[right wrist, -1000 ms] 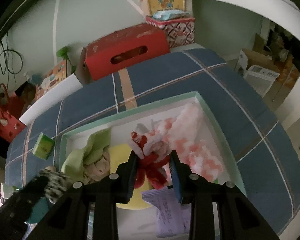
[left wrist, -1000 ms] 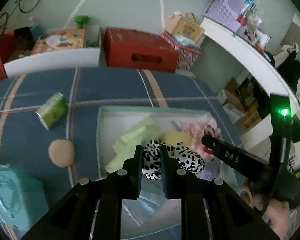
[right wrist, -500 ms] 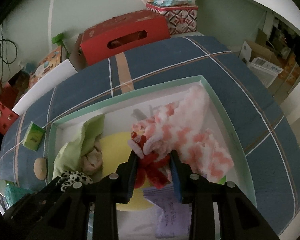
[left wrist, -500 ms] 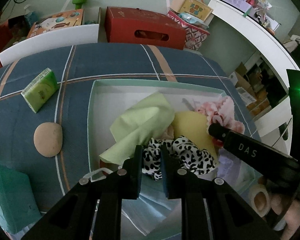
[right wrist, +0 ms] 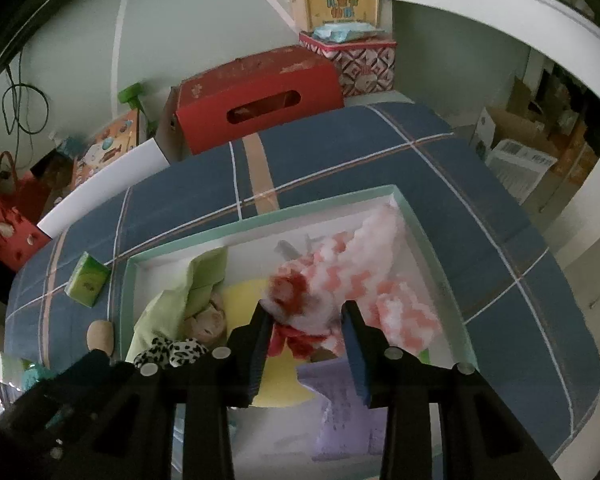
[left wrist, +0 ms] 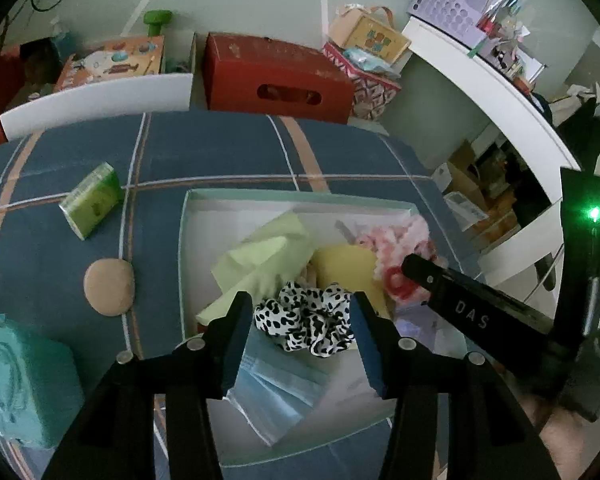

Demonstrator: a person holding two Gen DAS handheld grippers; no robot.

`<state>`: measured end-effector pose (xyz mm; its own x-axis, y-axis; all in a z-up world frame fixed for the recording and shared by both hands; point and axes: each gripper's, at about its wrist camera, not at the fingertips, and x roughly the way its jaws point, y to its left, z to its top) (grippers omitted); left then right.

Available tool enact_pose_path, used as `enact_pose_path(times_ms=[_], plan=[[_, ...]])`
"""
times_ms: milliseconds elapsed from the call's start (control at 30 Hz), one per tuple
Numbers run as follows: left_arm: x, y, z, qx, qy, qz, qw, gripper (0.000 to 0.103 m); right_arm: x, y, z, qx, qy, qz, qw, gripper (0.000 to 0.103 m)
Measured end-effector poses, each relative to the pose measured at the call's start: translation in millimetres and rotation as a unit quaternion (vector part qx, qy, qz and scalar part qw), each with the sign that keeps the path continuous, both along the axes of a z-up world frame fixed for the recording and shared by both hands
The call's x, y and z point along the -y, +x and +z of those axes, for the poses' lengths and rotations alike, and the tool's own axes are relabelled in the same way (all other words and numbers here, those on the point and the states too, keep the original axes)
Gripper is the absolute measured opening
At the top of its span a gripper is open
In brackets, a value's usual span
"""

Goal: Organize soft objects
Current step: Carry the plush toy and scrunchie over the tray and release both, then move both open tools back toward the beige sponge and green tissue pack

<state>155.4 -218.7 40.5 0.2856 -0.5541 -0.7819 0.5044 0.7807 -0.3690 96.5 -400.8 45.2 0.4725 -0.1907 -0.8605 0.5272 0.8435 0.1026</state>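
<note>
L gripper [left wrist: 300, 320]: jaws apart, straddling leopard-print scrunchie [left wrist: 306, 322]; pads not touching fabric, so nothing gripped. Looks like a drop-off spot, near front-left of box.
R gripper [right wrist: 305, 338]: jaws apart too, either side of red-and-white plush bit [right wrist: 296, 300]; cannot tell if pads brush it, but no squeeze visible.
Scrunchie: lying inside box, on top of blue face-mask pack [left wrist: 278, 396] and yellow cloth [left wrist: 346, 264]; bunched, slack, resting under own weight.
Red/white piece: inside box, against pink-white fuzzy sock [right wrist: 384, 268], which runs toward far right corner. Exact type hard to tell; maybe bow or 2nd scrunchie.
Box [right wrist: 260, 222]: shallow, white inside, mint rim, sitting on blue plaid bed [right wrist: 380, 148]. Serves as collection bin, so soft stuff piled here.
Other contents: light-green cloth [left wrist: 260, 260] folded loosely at left, lilac paper/pouch [right wrist: 340, 404] near front.
Outside box: green tissue pack [left wrist: 90, 200], tan round pad [left wrist: 108, 286], teal pouch [left wrist: 20, 372], all on bed left of box, well apart from rim. Prob. still to sort, if counted as soft.
Stage (guess): two items just placed; both tools low over box.
Next (guess): lift clear straight up so pads don't snag fabric, then L side toward tan pad or teal pouch.
Risk: scrunchie catching on a pad and riding out of box.
</note>
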Motion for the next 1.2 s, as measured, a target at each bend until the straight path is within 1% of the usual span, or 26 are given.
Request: enact_pose_path(times_ms=[167, 333, 367, 400, 433, 533, 633, 667, 700, 733, 767, 800, 867, 933, 967, 1000, 1200], plan=[[-13.1, 4.5, 10.0, 0.010, 0.011, 0.025, 0.9996, 0.052, -2.5, -5.7, 10.2, 0.009, -0.010, -0.001, 1.000, 0.039], [-20.8, 11.5, 5.7, 0.013, 0.032, 0.046, 0.9984, 0.053, -5.1, -3.5, 6.7, 0.001, -0.010, 0.005, 1.000, 0.039], [-21.8, 12.4, 4.4, 0.012, 0.033, 0.047, 0.9983, 0.055, -5.5, -3.5, 6.0, 0.000, -0.010, 0.006, 1.000, 0.039], [-22.6, 12.9, 4.2, 0.012, 0.034, 0.049, 0.9982, 0.061, -6.1, -3.5, 5.8, -0.001, -0.011, 0.007, 1.000, 0.040], [-23.3, 13.5, 4.0, 0.013, 0.035, 0.051, 0.9980, 0.064, -6.6, -3.3, 6.0, -0.001, -0.011, 0.008, 1.000, 0.040], [-24.6, 13.9, 4.6, 0.020, 0.038, 0.054, 0.9976, 0.066, -8.4, -2.7, 6.0, -0.001, -0.013, 0.010, 1.000, 0.046], [-26.5, 15.0, 4.6, 0.021, 0.041, 0.060, 0.9972, 0.066, -10.1, -1.9, 4.8, -0.003, -0.014, 0.013, 1.000, 0.047], [-27.6, 16.1, 4.3, 0.021, 0.042, 0.064, 0.9969, 0.070, -10.6, -1.5, 4.6, -0.004, -0.015, 0.015, 1.000, 0.049], [-29.0, 17.1, 4.0, 0.022, 0.045, 0.069, 0.9963, 0.081, -11.3, -1.0, 4.4, -0.005, -0.016, 0.016, 1.000, 0.061], [-30.6, 18.1, 3.7, 0.025, 0.049, 0.076, 0.9956, 0.087, -11.6, -0.8, 4.2, -0.005, -0.017, 0.016, 1.000, 0.069], [-31.9, 18.7, 3.9, 0.030, 0.053, 0.081, 0.9948, 0.089, -11.9, -0.5, 4.2, -0.006, -0.020, 0.015, 1.000, 0.080], [-33.7, 19.3, 4.5, 0.037, 0.058, 0.087, 0.9938, 0.089, -12.2, -0.6, 4.3, -0.006, -0.022, 0.015, 1.000, 0.084], [-37.0, 20.7, 4.9, 0.044, 0.064, 0.095, 0.9925, 0.089, -12.0, -1.2, 4.5, -0.006, -0.027, 0.012, 1.000, 0.085], [-40.6, 22.4, 5.4, 0.049, 0.067, 0.105, 0.9910, 0.090, -10.3, -1.9, 3.5, -0.006, -0.025, 0.007, 1.000, 0.092], [-42.3, 23.2, 5.7, 0.051, 0.069, 0.109, 0.9904, 0.090, -9.5, -2.1, 3.3, -0.006, -0.023, 0.006, 1.000, 0.099], [-43.8, 23.7, 6.0, 0.051, 0.069, 0.111, 0.9901, 0.090, -9.0, -2.1, 3.1, -0.005, -0.023, 0.006, 1.000, 0.103], [-53.1, 27.0, 10.8, 0.054, 0.074, 0.121, 0.9884, 0.090, -12.3, -0.8, 3.6, 0.000, -0.024, 0.010, 1.000, 0.103]])
